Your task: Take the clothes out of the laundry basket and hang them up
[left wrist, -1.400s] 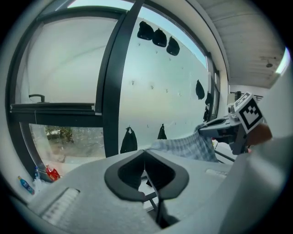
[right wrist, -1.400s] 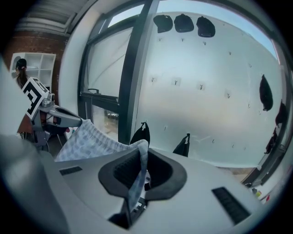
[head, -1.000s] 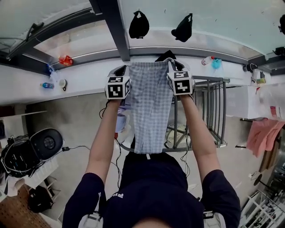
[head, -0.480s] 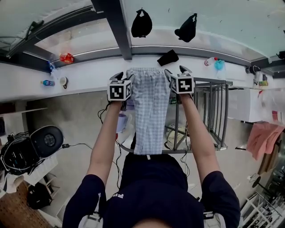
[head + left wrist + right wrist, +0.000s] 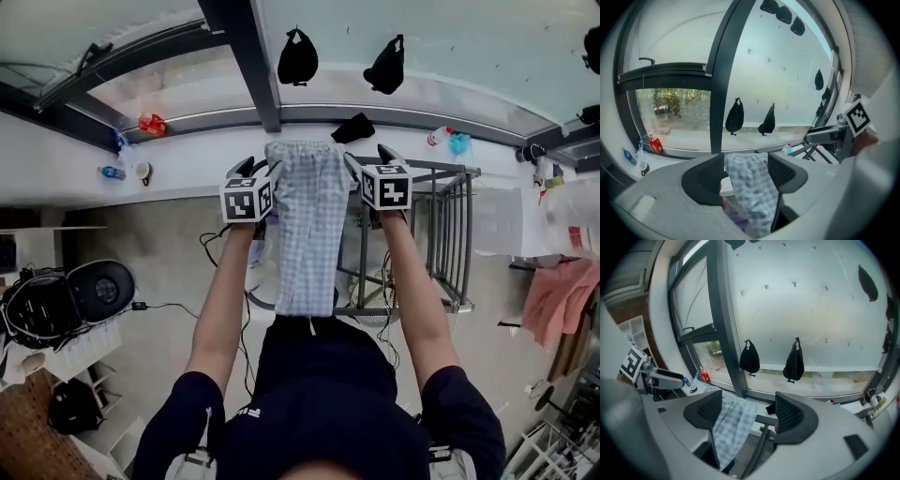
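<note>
Both grippers loose, checked garment (image 5: 305,225) on the drying rack (image 5: 452,234).
Past the person's arms (image 5: 220,300), the left gripper (image 5: 260,169) and right gripper (image 5: 368,157) flank the checked garment. Both pairs of jaws have just been opening and stand wide, with the cloth's edges between them, unpinched. The garment drapes over a rail at the left end of the metal drying rack and hangs toward the person. Beyond are the white sill (image 5: 187,159) and two black bags (image 5: 297,58) on the window.
</note>
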The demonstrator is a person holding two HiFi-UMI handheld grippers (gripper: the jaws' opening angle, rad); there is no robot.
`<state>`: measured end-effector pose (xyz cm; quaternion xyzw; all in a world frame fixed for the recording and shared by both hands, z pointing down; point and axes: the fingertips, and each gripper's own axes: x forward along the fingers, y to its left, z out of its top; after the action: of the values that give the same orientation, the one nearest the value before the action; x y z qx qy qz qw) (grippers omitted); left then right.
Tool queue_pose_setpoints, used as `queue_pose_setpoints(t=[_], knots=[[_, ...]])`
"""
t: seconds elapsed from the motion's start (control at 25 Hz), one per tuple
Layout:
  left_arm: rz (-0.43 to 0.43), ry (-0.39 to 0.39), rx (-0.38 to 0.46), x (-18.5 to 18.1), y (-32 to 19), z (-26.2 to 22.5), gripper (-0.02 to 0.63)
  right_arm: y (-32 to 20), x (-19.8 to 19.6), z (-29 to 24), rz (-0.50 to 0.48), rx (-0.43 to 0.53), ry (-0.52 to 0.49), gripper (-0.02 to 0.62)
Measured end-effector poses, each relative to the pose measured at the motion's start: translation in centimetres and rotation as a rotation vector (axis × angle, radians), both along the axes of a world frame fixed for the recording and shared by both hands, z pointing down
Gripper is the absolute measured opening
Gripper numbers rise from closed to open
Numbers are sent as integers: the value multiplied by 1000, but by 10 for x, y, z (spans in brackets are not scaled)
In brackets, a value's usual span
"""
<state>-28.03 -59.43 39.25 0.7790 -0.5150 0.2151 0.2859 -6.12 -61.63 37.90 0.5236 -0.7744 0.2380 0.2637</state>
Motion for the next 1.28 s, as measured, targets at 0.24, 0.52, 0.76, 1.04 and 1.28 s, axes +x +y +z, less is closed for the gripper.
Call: queue_pose_setpoints(t=[0.24, 0.52, 0.76, 1.04, 1.28], knots=[[-39, -12, 91, 13, 59, -52, 299, 64, 1, -47, -65, 63, -89, 376], [-105, -2, 205, 22, 156, -117, 305, 152, 7, -96, -138, 146, -124, 377], [-102, 30, 269, 35, 238, -149, 305, 217, 14, -108, -151, 156, -149, 377], [-52, 60, 295, 58, 322, -156, 305, 293, 28, -122, -139, 195, -140, 377], [-21, 87, 312, 77, 401, -154, 305, 379, 46, -125, -111, 219, -118, 379]])
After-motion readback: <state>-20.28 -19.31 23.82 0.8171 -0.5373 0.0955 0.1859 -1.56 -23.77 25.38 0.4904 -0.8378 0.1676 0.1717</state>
